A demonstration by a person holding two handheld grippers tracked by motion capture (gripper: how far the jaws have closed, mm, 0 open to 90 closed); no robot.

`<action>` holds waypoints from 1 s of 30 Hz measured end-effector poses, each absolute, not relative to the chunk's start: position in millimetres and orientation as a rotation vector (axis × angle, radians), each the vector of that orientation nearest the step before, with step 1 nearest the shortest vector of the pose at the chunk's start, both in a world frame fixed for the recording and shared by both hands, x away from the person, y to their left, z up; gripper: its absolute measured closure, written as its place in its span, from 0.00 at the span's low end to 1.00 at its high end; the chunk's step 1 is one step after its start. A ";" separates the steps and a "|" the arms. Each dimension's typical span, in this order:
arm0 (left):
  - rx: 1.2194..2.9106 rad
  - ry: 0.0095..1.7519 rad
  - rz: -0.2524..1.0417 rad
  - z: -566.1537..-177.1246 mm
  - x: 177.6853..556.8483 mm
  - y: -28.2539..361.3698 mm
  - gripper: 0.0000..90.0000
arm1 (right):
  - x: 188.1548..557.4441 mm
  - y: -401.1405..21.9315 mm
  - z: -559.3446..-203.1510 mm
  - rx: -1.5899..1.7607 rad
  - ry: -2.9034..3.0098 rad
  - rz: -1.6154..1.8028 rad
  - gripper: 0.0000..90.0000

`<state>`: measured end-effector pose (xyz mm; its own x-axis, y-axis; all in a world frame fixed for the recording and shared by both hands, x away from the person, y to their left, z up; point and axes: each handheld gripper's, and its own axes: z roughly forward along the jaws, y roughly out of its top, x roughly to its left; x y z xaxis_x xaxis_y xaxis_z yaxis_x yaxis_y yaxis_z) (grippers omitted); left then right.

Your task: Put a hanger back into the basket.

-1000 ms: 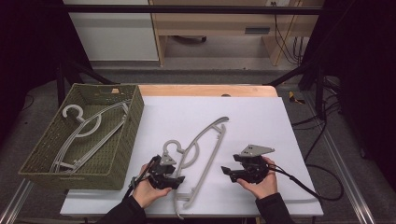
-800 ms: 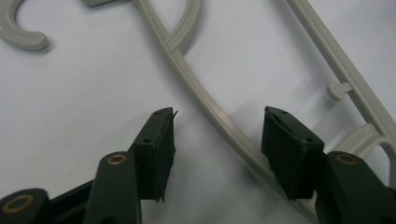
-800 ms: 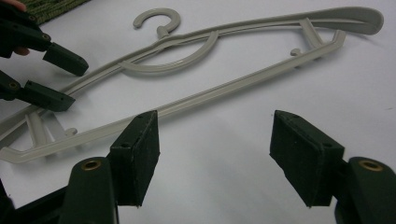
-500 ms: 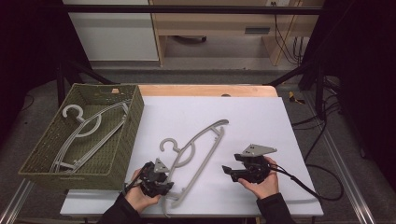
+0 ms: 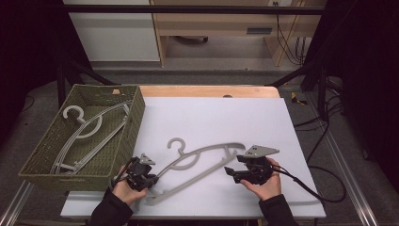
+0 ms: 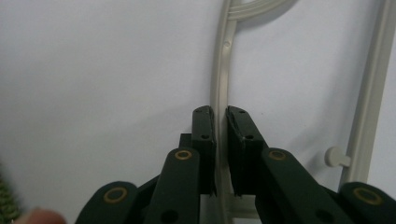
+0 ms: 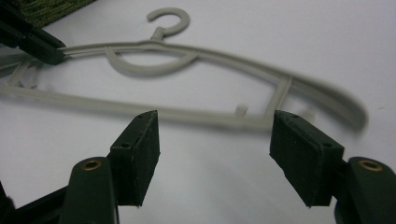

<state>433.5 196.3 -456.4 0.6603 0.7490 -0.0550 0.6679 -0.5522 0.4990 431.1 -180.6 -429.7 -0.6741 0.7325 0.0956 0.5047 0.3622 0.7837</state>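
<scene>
The left gripper [image 5: 147, 178], at 7 o'clock on the white table [image 5: 211, 117], has just squeezed its jaws onto the grey hanger [image 5: 197, 162]. The right gripper [image 5: 233, 172], at 5 o'clock, gapes wide, holding nothing. At 10 o'clock, a green basket [image 5: 124, 141] holds 2 more hangers [image 5: 89, 132].

— Where are the person's hands?
— Both come in from the bottom edge. The black two-jaw left gripper [image 5: 149, 175] has just been closing, its pads [image 6: 205, 140] pinched together on a thin bar.
— And the other?
— The black two-jaw right gripper [image 5: 229, 171] rests low, jaws standing wide apart
</scene>
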 end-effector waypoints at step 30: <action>2.349 1.105 0.312 -447.2 429.9 190.6 0.92 | 430.4 -194.7 -421.5 1.146 2.251 1.293 0.20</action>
<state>429.9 190.6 -447.2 0.6408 0.7676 -0.0127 0.6477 -0.5317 0.5457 430.4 -194.7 -421.5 -0.6354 0.7625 0.1219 0.4894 0.2757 0.8273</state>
